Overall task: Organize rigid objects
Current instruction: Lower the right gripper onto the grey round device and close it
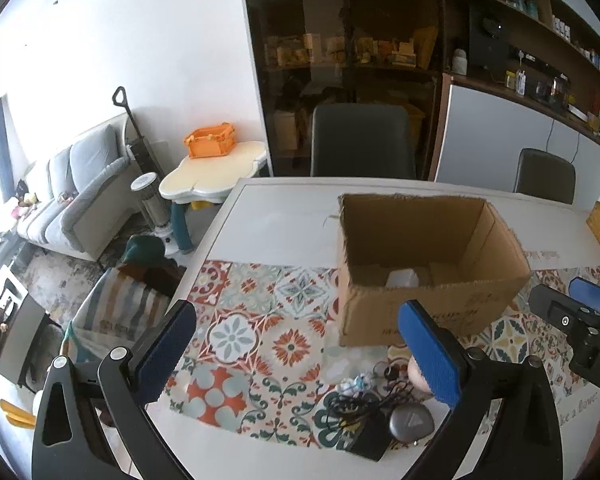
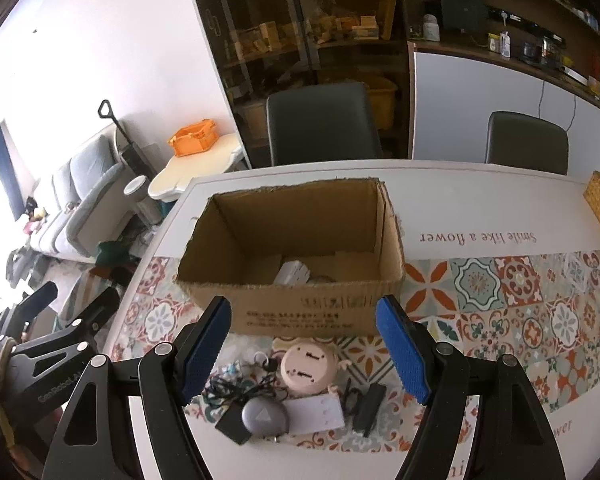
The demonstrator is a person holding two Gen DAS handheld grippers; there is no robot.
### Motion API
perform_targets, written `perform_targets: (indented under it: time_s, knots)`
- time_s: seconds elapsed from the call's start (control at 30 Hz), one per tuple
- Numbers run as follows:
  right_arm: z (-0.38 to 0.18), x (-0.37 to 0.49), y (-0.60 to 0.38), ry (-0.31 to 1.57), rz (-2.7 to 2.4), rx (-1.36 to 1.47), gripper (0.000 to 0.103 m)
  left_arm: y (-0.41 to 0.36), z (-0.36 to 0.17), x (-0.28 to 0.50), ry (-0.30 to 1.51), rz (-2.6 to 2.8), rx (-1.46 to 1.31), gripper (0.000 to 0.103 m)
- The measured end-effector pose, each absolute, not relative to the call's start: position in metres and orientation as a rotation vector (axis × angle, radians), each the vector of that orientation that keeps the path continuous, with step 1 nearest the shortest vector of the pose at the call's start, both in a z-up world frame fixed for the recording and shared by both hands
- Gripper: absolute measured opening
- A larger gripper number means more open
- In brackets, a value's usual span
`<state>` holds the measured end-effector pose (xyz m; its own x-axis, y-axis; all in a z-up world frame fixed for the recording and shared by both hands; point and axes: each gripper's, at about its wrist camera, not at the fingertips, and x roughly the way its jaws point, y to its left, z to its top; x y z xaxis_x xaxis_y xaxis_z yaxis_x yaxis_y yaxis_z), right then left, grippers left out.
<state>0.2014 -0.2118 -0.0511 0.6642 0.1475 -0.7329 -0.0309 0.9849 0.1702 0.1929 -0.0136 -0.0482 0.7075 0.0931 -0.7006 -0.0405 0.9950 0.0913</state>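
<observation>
Colours on the bench: a brown box, a flowery cloth and small things

The cardboard box [image 2: 292, 280] is plain brown with dark print on its front. The cloth [image 2: 519, 296] has tile squares with flowers in orange, red, teal and cream. The bench [image 2: 479, 196] is white. The fingers [image 2: 403, 356] have bright blue pads on black arms. The round thing [image 2: 305, 368] is pale pink, the pebble-shaped thing [image 2: 264, 416] is grey, and the crate [image 2: 194, 138] is orange.

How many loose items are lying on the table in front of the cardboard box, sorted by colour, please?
Black: 2, adapter block with tangled cable and slim black device
Grey: 1, rounded case
Pink: 1, round gadget
White: 1, flat card
Total: 5, not counting the small keyring bits.
</observation>
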Motion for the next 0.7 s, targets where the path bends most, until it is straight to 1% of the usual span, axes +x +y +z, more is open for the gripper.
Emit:
perform_targets:
  time_s: [0.3, 0.7]
  knots:
    - [-0.070, 0.180, -0.196, 0.874, 0.155, 0.129, 0.075, 0.001, -0.070, 0.171, 0.852, 0.104, 0.038, 0.103]
    - [-0.108, 0.168, -0.179, 0.979, 0.228, 0.129, 0.075, 0.013, -0.100, 0.149, 0.941, 0.129, 0.028, 0.103]
